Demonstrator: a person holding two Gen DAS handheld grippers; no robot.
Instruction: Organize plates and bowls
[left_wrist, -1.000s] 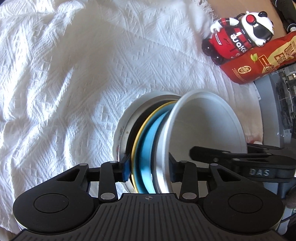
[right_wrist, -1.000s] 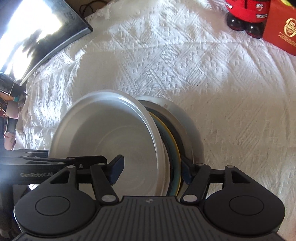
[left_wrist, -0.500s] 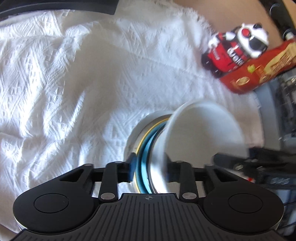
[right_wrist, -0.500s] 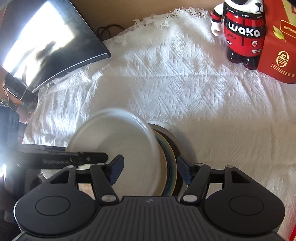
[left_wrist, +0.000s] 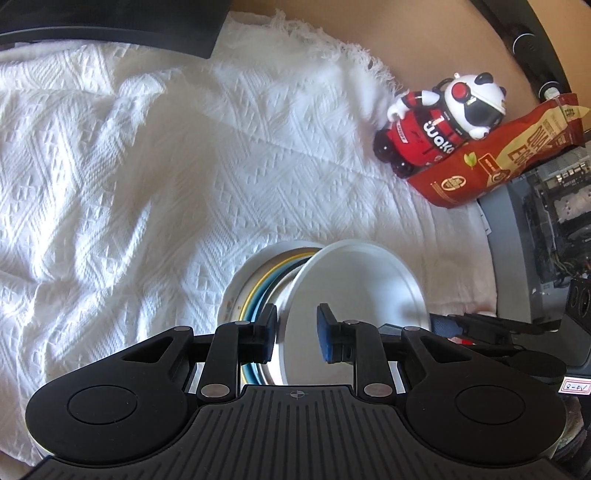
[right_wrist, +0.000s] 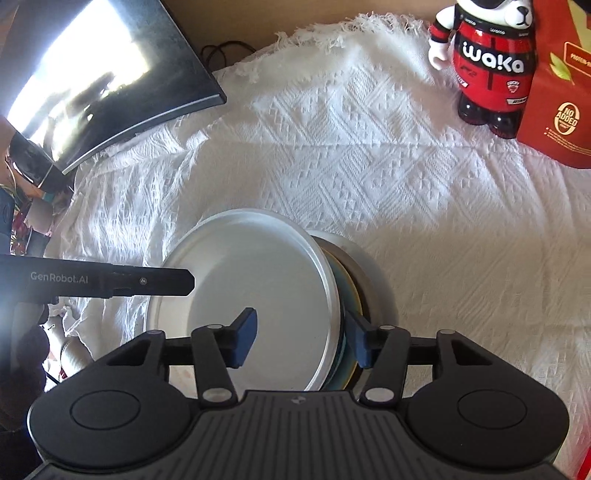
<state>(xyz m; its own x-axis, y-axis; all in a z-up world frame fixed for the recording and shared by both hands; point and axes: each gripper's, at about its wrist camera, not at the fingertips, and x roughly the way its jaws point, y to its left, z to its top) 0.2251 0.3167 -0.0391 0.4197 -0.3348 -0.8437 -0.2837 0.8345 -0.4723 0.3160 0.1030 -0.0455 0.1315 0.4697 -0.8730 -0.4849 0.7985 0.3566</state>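
Stack (left_wrist: 258, 284) sits nested on table, both tongs (left (left_wrist: 294, 334), right (right_wrist: 301, 341)) parted astride white plate (right_wrist: 258, 295) rim, grip unconfirmed, placement pending.

- A stack of plates and bowls (left_wrist: 258, 291) stands on the cloth (left_wrist: 129, 177).
- Far right, a toy figure (right_wrist: 487, 62) stands just left of a snack bag (right_wrist: 557, 96).
- A monitor (right_wrist: 92, 81) sits far left.

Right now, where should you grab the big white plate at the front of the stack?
Grip the round white plate by its thin raised rim, coming edge-on from the near side. It stands nearly upright against the other stacked dishes, so one of the fingers can slip in front and one behind.
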